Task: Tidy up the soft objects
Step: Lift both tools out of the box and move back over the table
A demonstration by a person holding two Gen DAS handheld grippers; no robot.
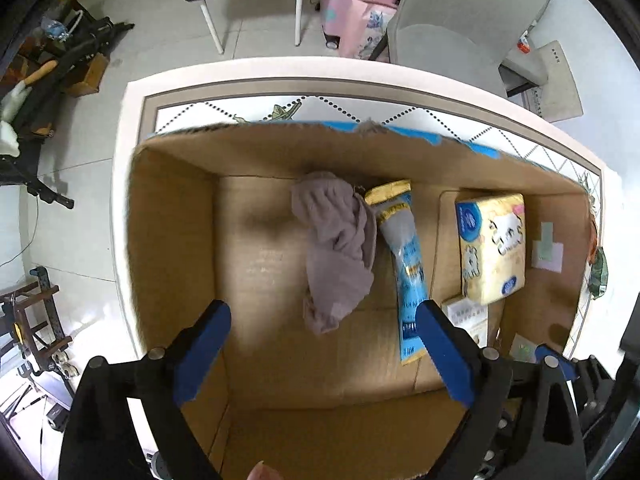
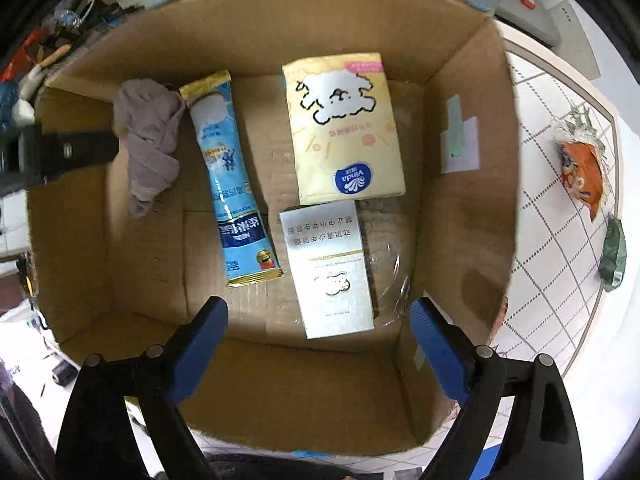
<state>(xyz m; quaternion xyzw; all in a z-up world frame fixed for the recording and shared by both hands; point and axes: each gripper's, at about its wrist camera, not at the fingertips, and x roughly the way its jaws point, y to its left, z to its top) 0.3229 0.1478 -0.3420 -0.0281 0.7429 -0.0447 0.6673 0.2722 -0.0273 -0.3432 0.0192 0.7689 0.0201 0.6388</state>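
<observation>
Both grippers hang over an open cardboard box point(image 2: 460, 184) on a white table point(image 1: 132, 112) with a diamond-patterned top. The left gripper point(image 1: 324, 354) and right gripper point(image 2: 320, 346) stand wide, nothing between their blue fingers. On the box floor lie a crumpled grey cloth point(image 2: 150, 140), a blue sachet point(image 2: 236, 176), a yellow tissue pack point(image 2: 344, 128) and a silver carton point(image 2: 330, 268). At upper right, a grey chair point(image 1: 460, 20) stands on pale floor tiles point(image 1: 80, 120).
</observation>
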